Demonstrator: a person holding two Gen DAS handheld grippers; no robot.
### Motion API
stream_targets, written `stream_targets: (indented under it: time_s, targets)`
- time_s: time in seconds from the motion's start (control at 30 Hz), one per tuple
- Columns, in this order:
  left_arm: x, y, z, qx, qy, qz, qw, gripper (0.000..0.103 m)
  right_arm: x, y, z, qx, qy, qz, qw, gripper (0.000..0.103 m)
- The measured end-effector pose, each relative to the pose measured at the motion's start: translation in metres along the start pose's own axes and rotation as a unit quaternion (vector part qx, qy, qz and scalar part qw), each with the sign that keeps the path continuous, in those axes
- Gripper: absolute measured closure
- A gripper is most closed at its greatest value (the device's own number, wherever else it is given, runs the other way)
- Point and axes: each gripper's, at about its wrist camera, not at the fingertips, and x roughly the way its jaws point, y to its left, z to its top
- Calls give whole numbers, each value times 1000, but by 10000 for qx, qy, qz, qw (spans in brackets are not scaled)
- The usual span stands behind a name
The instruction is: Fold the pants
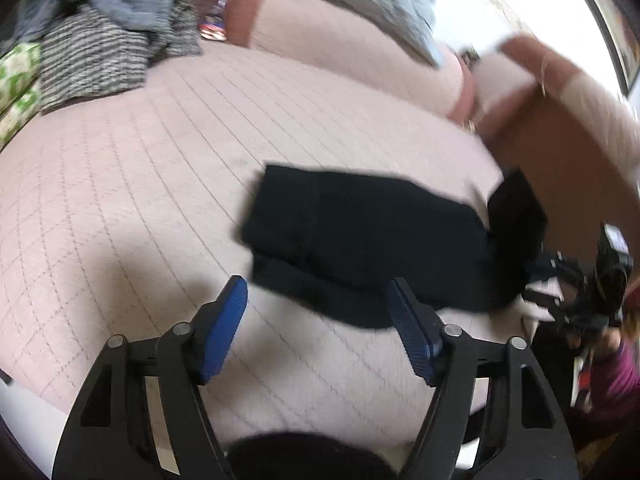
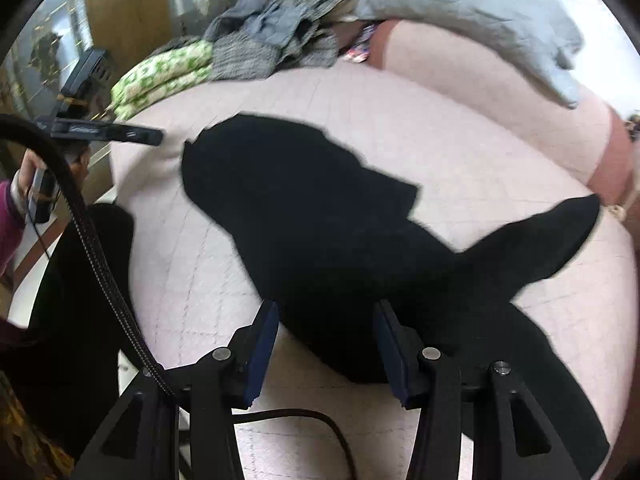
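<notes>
Black pants point(image 1: 360, 236) lie partly folded on a pink quilted bed point(image 1: 140, 200). In the left wrist view they form a dark block just beyond my left gripper point(image 1: 316, 292), which is open and empty above the bed. In the right wrist view the pants point(image 2: 320, 220) stretch across the bed, with one end reaching right toward the bed's edge. My right gripper point(image 2: 326, 316) is open, its blue pads point(image 2: 262, 354) on either side of the near edge of the pants, holding nothing. The left gripper's body shows at the left of the right wrist view point(image 2: 104, 132).
A pile of grey and striped clothes point(image 1: 112, 40) and a green patterned fabric point(image 1: 18, 80) sit at the bed's far corner. A grey blanket point(image 1: 340, 4) lies over pink pillows point(image 1: 340, 52). A brown headboard point(image 1: 560, 152) stands at right. A black cable point(image 2: 100, 260) hangs at left.
</notes>
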Motion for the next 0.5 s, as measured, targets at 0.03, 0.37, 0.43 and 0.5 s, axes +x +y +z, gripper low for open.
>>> stream_targets:
  time_s: [0.03, 0.37, 0.43, 0.5]
  targets:
    - [3, 3, 3, -79, -16, 29, 10000, 31, -4, -7, 0, 192, -82, -14, 9998, 56]
    - [60, 46, 40, -818, 241, 142, 9963, 31, -30, -66, 18, 1707, -646, -478, 9820, 55]
    - [69, 41, 40, -667, 425, 263, 9965, 31, -41, -89, 17, 2060, -770, -964, 9707, 53]
    - [71, 30, 36, -478, 495, 163, 9975, 31, -51, -117, 10, 2469, -831, -1442, 9546, 47]
